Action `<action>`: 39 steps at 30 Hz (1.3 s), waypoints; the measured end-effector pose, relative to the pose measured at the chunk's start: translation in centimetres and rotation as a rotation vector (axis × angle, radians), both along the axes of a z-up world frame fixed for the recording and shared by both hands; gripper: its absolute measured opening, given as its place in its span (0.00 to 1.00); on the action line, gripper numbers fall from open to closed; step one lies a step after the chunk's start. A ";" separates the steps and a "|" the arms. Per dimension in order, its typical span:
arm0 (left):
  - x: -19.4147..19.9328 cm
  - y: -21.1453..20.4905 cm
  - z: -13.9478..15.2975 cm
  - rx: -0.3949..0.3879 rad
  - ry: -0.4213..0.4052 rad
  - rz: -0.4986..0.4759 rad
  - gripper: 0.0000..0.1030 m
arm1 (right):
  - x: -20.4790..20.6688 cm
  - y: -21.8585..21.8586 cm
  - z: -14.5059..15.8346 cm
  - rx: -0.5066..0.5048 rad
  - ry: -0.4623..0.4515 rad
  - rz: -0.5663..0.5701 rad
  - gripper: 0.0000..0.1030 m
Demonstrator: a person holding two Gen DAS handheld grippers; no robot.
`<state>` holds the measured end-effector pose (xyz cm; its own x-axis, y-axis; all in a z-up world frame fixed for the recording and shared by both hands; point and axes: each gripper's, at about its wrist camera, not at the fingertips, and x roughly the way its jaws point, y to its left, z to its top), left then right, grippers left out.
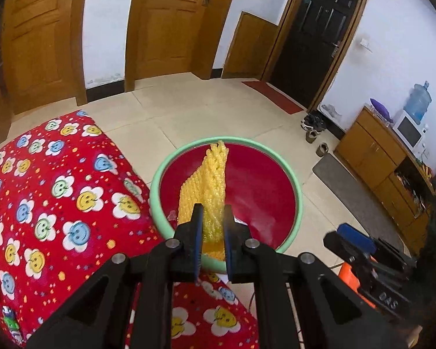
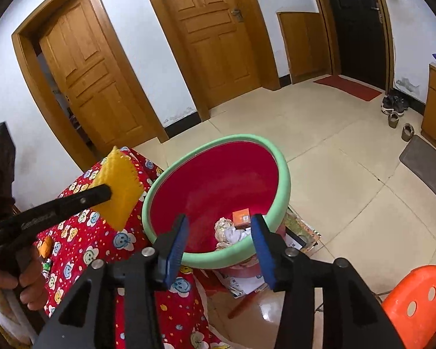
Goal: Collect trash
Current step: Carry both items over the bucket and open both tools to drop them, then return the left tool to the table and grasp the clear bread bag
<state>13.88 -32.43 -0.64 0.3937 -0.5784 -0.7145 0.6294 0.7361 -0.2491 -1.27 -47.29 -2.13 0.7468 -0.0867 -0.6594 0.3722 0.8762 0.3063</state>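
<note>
My left gripper [image 1: 213, 218] is shut on a yellow foam net sleeve [image 1: 207, 186] and holds it up in front of the red basin with a green rim [image 1: 157, 174]. In the right wrist view the left gripper [image 2: 109, 193] holds the yellow sleeve [image 2: 119, 186] above the red flowered cloth, left of the basin [image 2: 282, 192]. My right gripper [image 2: 221, 232] is open and empty, just above the basin's near rim. Inside the basin lie crumpled white paper [image 2: 229, 234] and a small orange box [image 2: 241, 217].
The red flowered cloth [image 1: 52, 192] covers a table at the left. An orange plastic stool [image 2: 418, 296] stands at the lower right. Papers [image 2: 299, 238] lie under the basin. Wooden doors, a cabinet [image 1: 375, 157], shoes [image 2: 393, 107] and tiled floor lie beyond.
</note>
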 end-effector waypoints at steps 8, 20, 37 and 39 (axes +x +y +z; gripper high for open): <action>-0.1 -0.3 -0.4 0.013 0.010 0.025 0.34 | -0.6 -0.4 0.1 0.017 -0.019 -0.008 0.53; -1.9 3.3 0.7 0.034 -0.015 0.095 0.52 | -1.2 0.5 0.5 0.025 -0.035 -0.006 0.70; -4.1 12.3 3.4 0.053 -0.046 0.256 0.52 | -1.6 5.3 2.6 0.024 -0.064 0.115 0.75; -4.2 13.7 3.5 0.068 -0.054 0.281 0.52 | -1.4 6.1 2.7 0.026 -0.064 0.134 0.75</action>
